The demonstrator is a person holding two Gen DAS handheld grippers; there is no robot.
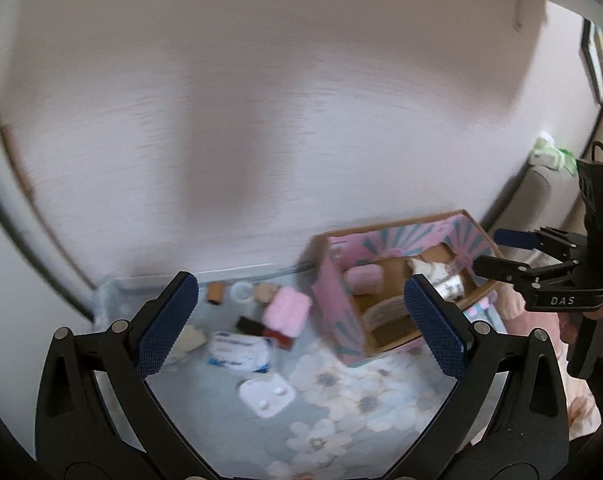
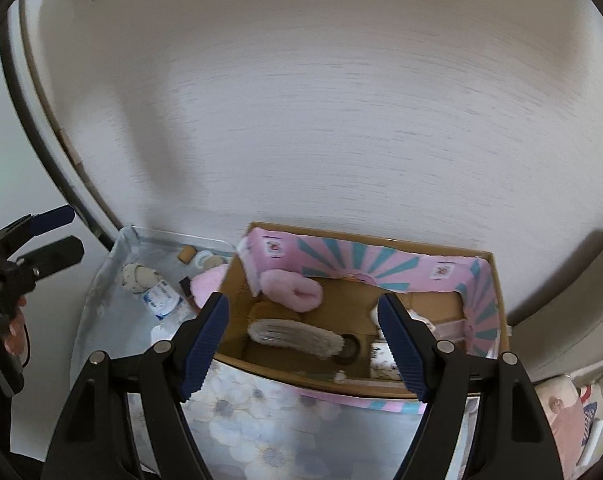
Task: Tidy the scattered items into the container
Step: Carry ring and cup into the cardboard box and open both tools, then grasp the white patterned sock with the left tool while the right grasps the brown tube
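Observation:
An open pink and teal cardboard box (image 1: 343, 312) (image 2: 483, 292) stands on a floral cloth (image 1: 341, 396) (image 2: 261, 420). Inside it lie a pink fluffy item (image 2: 291, 290), a grey brush (image 2: 293, 336) and other small things. Left of the box lie scattered items: a pink fluffy item (image 1: 287, 310), a white and blue packet (image 1: 239, 350), a white flat case (image 1: 266, 393), a dark red stick (image 1: 261, 330), a brown cylinder (image 1: 214, 292) and a tape roll (image 1: 241, 290). My left gripper (image 1: 301, 326) is open above them. My right gripper (image 2: 305, 346) is open above the box.
A pale wall rises right behind the cloth. My right gripper also shows at the right edge of the left wrist view (image 1: 497, 252), and my left gripper at the left edge of the right wrist view (image 2: 67, 232). Pink bedding (image 2: 565, 412) lies at the right.

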